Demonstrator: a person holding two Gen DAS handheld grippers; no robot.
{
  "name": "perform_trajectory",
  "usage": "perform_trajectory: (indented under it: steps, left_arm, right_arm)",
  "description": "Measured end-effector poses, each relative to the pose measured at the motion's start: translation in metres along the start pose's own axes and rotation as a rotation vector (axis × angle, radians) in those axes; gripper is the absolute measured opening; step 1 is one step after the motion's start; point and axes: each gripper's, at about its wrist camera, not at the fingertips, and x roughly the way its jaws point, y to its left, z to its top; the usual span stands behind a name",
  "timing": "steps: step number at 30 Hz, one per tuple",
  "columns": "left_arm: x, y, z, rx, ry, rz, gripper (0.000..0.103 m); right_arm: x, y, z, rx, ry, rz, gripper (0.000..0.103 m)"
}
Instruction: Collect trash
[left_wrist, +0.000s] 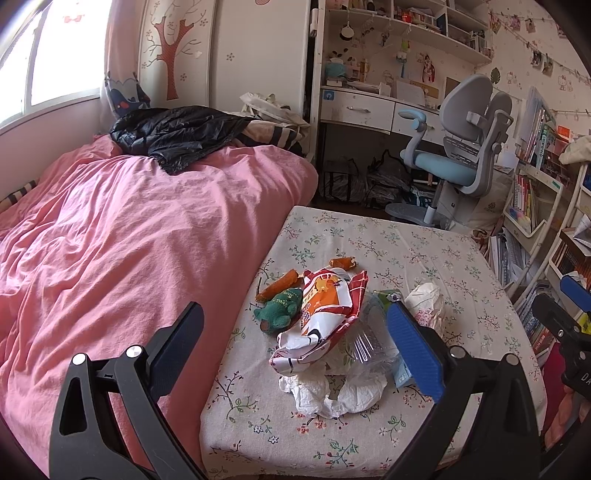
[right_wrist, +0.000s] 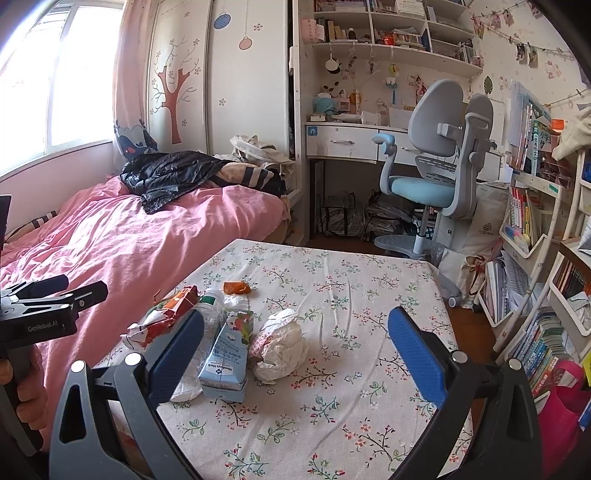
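A heap of trash lies on the floral-cloth table (left_wrist: 424, 251): a red-and-white snack bag (left_wrist: 325, 306), a green wrapper (left_wrist: 279, 308), two orange wrappers (left_wrist: 279, 284), crumpled white tissue (left_wrist: 332, 391) and a clear plastic bottle (left_wrist: 365, 339). My left gripper (left_wrist: 293, 312) hovers open above this heap, holding nothing. In the right wrist view a blue carton (right_wrist: 227, 354) lies beside a crumpled tissue ball (right_wrist: 280, 343), with the bottle (right_wrist: 212, 314) and snack bag (right_wrist: 162, 317) to their left. My right gripper (right_wrist: 295, 317) is open and empty over the tissue ball.
A bed with a pink duvet (left_wrist: 129, 240) touches the table's left side. Beyond the table stand a grey-blue desk chair (right_wrist: 436, 177) and a desk. Crowded bookshelves (right_wrist: 528, 221) and a pink bag (right_wrist: 561, 398) fill the right side.
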Motion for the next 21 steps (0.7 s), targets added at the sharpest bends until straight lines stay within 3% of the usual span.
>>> perform_trajectory:
  steps: [5, 9, 21]
  left_arm:
    - [0.0001, -0.001, 0.0002, -0.001, 0.0, 0.0, 0.096]
    - [0.0001, -0.001, 0.0004, 0.0, 0.0, 0.0, 0.096]
    - [0.0003, -0.0009, 0.0003, 0.001, 0.001, 0.0, 0.096]
  right_arm:
    - [0.0014, -0.0004, 0.0004, -0.008, 0.036, -0.001, 0.096]
    - [-0.0009, -0.0003, -0.0004, 0.0, -0.02, 0.002, 0.096]
    - [-0.0007, -0.0011, -0.0001, -0.001, -0.014, 0.002, 0.096]
